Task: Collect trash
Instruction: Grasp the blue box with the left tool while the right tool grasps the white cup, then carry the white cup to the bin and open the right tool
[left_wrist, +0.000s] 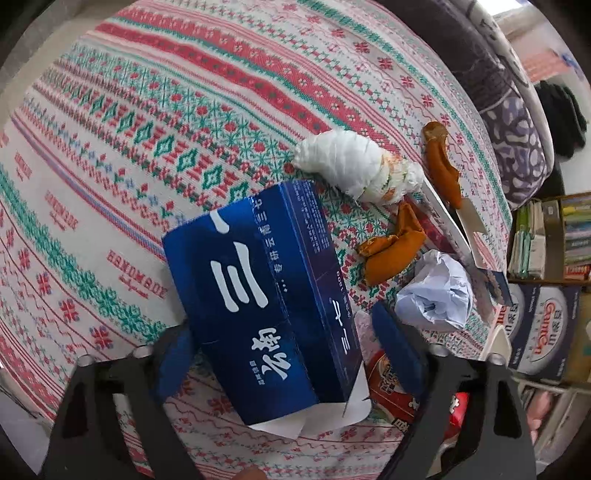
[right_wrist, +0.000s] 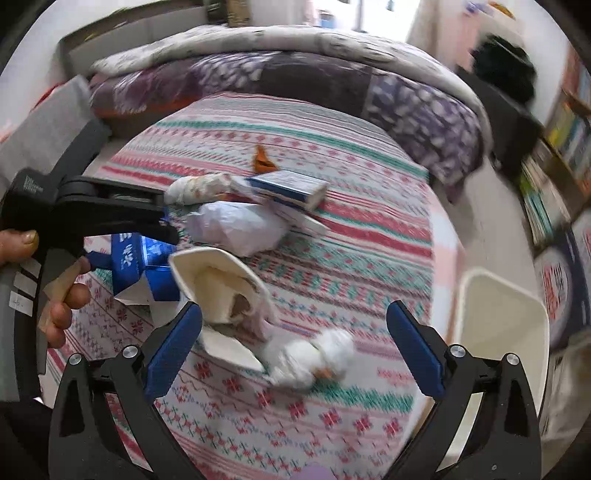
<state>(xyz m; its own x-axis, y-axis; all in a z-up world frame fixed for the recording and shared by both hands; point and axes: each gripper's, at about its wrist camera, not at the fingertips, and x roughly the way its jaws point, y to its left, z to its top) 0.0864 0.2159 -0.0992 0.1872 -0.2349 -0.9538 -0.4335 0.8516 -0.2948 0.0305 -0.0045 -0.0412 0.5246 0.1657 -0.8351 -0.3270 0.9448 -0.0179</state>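
My left gripper (left_wrist: 284, 343) is shut on a dark blue carton (left_wrist: 266, 291) with white characters, held over the patterned tablecloth (left_wrist: 147, 147); it also shows in the right wrist view (right_wrist: 136, 258). Beyond it lie a white tissue wad (left_wrist: 362, 170), orange peels (left_wrist: 391, 247), a crumpled pale paper ball (left_wrist: 436, 291) and a red wrapper (left_wrist: 391, 384). My right gripper (right_wrist: 291, 347) is open and empty above a crumpled white tissue (right_wrist: 314, 358) and a torn white paper cup (right_wrist: 221, 288). A white bin (right_wrist: 498, 339) stands at the right.
A second blue-and-white box (right_wrist: 291, 188), a paper ball (right_wrist: 236, 229) and orange peel (right_wrist: 262, 158) lie farther back on the cloth. A bed with a purple quilt (right_wrist: 295, 81) is behind. Bookshelves (right_wrist: 561, 147) and cartons (left_wrist: 543, 328) stand at the right.
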